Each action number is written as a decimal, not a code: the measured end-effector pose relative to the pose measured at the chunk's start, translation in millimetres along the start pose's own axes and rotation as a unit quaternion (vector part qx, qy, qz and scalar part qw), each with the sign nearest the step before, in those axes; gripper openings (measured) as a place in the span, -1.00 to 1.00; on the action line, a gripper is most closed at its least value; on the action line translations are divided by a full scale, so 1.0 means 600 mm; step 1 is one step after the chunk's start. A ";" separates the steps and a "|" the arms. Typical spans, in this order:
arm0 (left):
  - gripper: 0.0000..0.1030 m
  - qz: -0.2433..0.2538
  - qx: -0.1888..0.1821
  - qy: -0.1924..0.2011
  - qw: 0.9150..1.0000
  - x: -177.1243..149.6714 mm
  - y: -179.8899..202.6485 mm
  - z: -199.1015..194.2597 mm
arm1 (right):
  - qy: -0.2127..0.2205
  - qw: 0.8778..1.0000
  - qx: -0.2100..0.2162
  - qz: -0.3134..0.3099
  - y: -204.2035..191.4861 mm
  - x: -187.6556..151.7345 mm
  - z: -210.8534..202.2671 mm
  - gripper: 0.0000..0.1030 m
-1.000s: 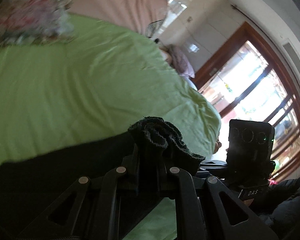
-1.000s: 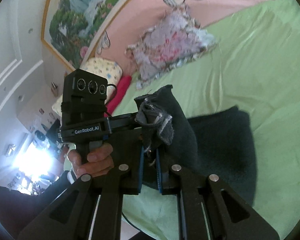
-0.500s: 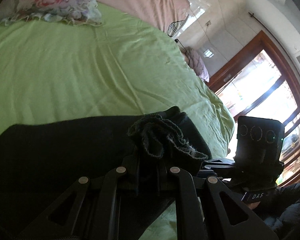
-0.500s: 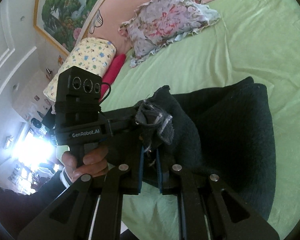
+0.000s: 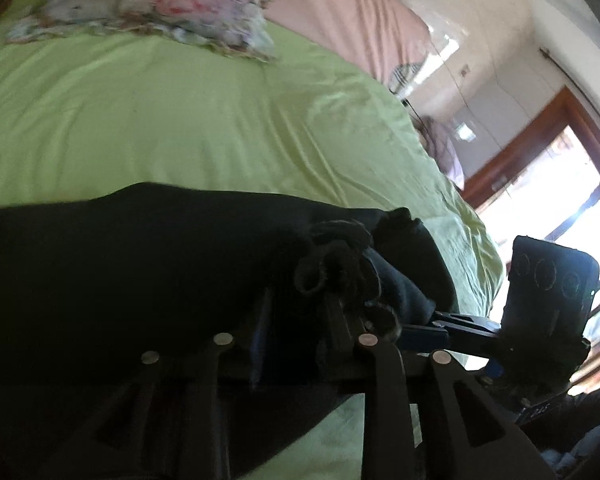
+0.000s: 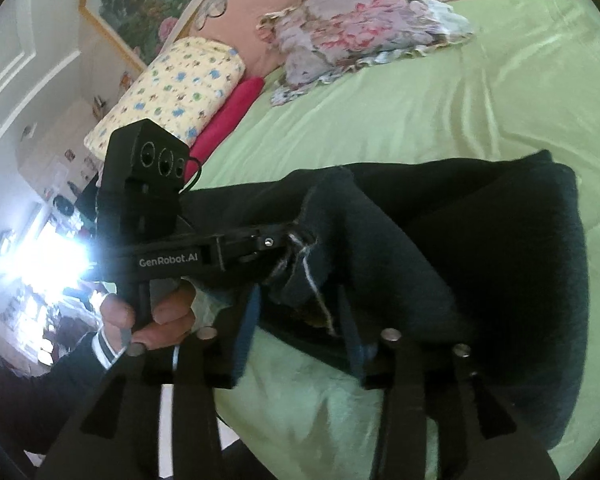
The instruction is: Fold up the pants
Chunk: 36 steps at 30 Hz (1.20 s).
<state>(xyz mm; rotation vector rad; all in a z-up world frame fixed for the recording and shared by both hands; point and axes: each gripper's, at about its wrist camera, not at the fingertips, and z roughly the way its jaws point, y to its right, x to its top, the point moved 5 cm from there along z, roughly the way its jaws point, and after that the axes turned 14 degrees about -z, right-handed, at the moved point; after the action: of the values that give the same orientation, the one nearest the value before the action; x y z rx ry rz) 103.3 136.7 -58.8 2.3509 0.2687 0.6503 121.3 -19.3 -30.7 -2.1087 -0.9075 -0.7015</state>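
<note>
The dark pants (image 5: pixel 140 264) lie folded over on the green bedsheet (image 5: pixel 180 120) near the bed's front edge. My left gripper (image 5: pixel 296 304) has its jaws spread, with the bunched pant end (image 5: pixel 336 268) lying loose between them. In the right wrist view the pants (image 6: pixel 480 264) lie as a thick folded stack. My right gripper (image 6: pixel 300 304) is open too, with the frayed pant hem (image 6: pixel 312 264) resting between its fingers. The left gripper (image 6: pixel 260 246) shows there just left of the hem.
A floral pillow (image 6: pixel 364 32) lies at the head of the bed by the pink headboard (image 5: pixel 348 20). A yellow patterned pillow (image 6: pixel 172 96) and a red bolster (image 6: pixel 228 112) lie at the far left. A bright window (image 5: pixel 560 184) is on the right.
Both grippers have opened and let go of the pant ends. The pants have come down onto the bed, folded over onto themselves.
</note>
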 end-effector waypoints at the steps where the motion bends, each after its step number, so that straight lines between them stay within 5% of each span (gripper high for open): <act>1: -0.45 -0.006 0.002 0.006 1.000 -0.002 -0.006 -0.009 | -0.002 1.000 0.002 -0.004 -0.004 0.000 0.002 -0.13; 6: -0.19 -0.032 0.039 0.058 0.997 -0.012 -0.026 -0.065 | -0.007 1.000 0.027 -0.015 -0.028 0.005 0.010 -0.13; 17: -0.18 -0.102 0.079 0.126 0.984 -0.048 -0.080 -0.166 | 0.000 0.997 0.058 -0.055 -0.079 0.044 0.020 -0.13; 31: -0.17 -0.247 0.123 0.237 0.932 -0.112 -0.194 -0.321 | -0.030 0.989 0.099 -0.107 -0.124 0.115 0.098 -0.13; 36: -0.02 -0.283 0.135 0.260 0.913 -0.126 -0.227 -0.355 | -0.058 0.983 0.115 -0.133 -0.149 0.136 0.140 -0.12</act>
<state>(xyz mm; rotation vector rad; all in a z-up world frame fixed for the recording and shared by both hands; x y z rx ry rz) -74.3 330.7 -39.5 2.1324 1.2945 0.9726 117.4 121.0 12.8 -1.8574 -1.2881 -0.5781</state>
